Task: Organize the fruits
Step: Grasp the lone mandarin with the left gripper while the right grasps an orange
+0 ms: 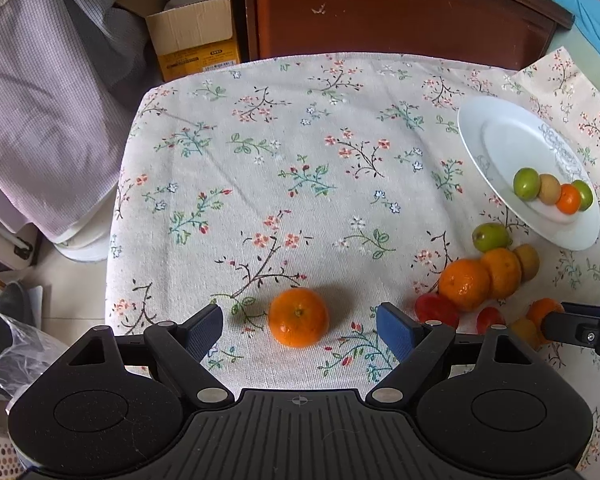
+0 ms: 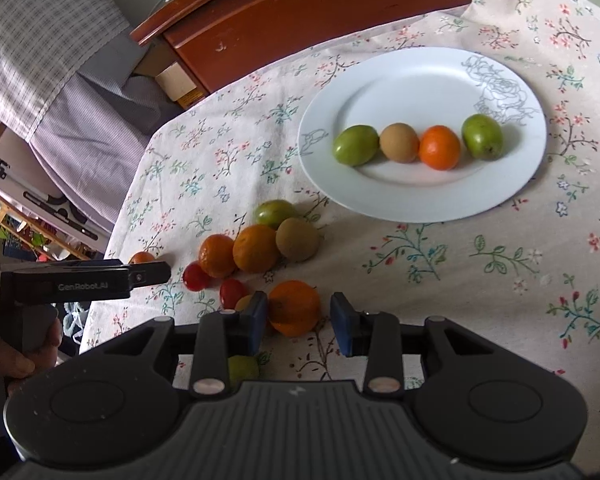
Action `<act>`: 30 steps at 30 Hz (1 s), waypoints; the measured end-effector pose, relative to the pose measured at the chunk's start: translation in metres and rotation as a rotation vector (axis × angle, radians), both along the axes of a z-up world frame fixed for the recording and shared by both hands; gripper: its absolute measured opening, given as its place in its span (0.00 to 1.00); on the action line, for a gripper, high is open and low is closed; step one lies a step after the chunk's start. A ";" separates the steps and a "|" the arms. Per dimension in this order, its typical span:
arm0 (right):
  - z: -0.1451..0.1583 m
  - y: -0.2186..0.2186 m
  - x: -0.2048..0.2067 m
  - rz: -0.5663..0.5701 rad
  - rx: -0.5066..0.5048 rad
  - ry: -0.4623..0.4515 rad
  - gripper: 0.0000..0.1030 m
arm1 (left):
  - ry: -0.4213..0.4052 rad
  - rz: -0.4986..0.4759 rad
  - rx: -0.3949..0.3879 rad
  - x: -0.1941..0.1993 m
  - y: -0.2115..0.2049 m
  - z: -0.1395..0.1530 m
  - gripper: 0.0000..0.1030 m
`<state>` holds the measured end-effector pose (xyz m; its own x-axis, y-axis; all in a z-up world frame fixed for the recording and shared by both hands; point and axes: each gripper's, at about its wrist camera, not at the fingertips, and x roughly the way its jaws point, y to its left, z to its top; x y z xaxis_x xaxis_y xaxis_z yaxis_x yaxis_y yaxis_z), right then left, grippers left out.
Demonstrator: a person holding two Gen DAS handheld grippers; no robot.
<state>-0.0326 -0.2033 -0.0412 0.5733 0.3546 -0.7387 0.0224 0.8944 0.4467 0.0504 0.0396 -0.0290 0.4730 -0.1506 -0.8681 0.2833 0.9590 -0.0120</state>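
A white plate (image 2: 420, 200) holds a row of a green fruit (image 2: 356, 145), a brown kiwi (image 2: 399, 142), a small orange (image 2: 439, 147) and another green fruit (image 2: 482, 136). Loose fruit lie in a cluster before it: oranges (image 2: 256, 248), a kiwi (image 2: 298, 239), a green fruit (image 2: 275, 212), red tomatoes (image 2: 195, 277). My right gripper (image 2: 300, 318) is open with its pads either side of an orange (image 2: 294, 307). My left gripper (image 1: 300, 326) is open around a lone orange (image 1: 298, 317) on the cloth, not touching it.
The table carries a floral cloth (image 1: 300, 160). A dark wooden cabinet (image 1: 400, 8) stands behind it, a cardboard box (image 1: 196, 28) and checked fabric (image 1: 40, 100) to the left. The left gripper's body (image 2: 88, 282) shows in the right wrist view beside the cluster.
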 end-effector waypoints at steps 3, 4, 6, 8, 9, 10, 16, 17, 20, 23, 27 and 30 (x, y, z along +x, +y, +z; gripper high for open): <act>-0.001 0.003 0.000 0.013 -0.002 0.008 0.36 | -0.001 -0.013 0.001 -0.001 -0.002 -0.002 0.82; -0.001 0.004 0.000 0.015 -0.006 0.004 0.35 | -0.002 -0.017 0.002 -0.002 -0.003 -0.002 0.81; -0.001 0.005 0.000 0.017 -0.011 0.000 0.35 | -0.005 -0.025 0.000 -0.003 -0.004 -0.003 0.81; -0.001 0.005 0.000 0.013 -0.007 0.000 0.35 | -0.007 -0.034 -0.004 -0.004 -0.005 -0.004 0.78; -0.002 0.004 0.001 0.012 -0.006 -0.001 0.35 | -0.005 -0.038 -0.007 -0.004 -0.005 -0.004 0.77; -0.002 0.004 0.001 0.012 -0.006 -0.001 0.34 | -0.004 -0.041 -0.011 -0.004 -0.006 -0.005 0.76; -0.002 0.004 0.000 0.013 -0.013 -0.006 0.30 | -0.016 -0.053 -0.027 -0.006 -0.006 -0.004 0.65; -0.002 0.004 0.000 0.013 -0.013 -0.007 0.30 | -0.019 -0.053 -0.030 -0.006 -0.005 -0.004 0.61; -0.002 0.005 0.000 0.012 -0.016 -0.009 0.30 | -0.027 -0.057 -0.038 -0.006 -0.005 -0.002 0.48; -0.001 0.005 0.000 0.010 -0.018 -0.011 0.30 | -0.033 -0.056 -0.054 -0.006 -0.004 -0.001 0.36; -0.001 0.006 0.000 0.009 -0.023 -0.015 0.29 | -0.045 -0.059 -0.069 -0.007 -0.005 0.002 0.31; -0.001 0.006 0.000 0.007 -0.022 -0.015 0.29 | -0.063 -0.063 -0.067 -0.009 -0.007 0.004 0.28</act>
<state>-0.0325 -0.1973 -0.0420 0.5819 0.3424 -0.7376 0.0095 0.9041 0.4272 0.0417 0.0329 -0.0247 0.5141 -0.2384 -0.8240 0.3450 0.9369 -0.0558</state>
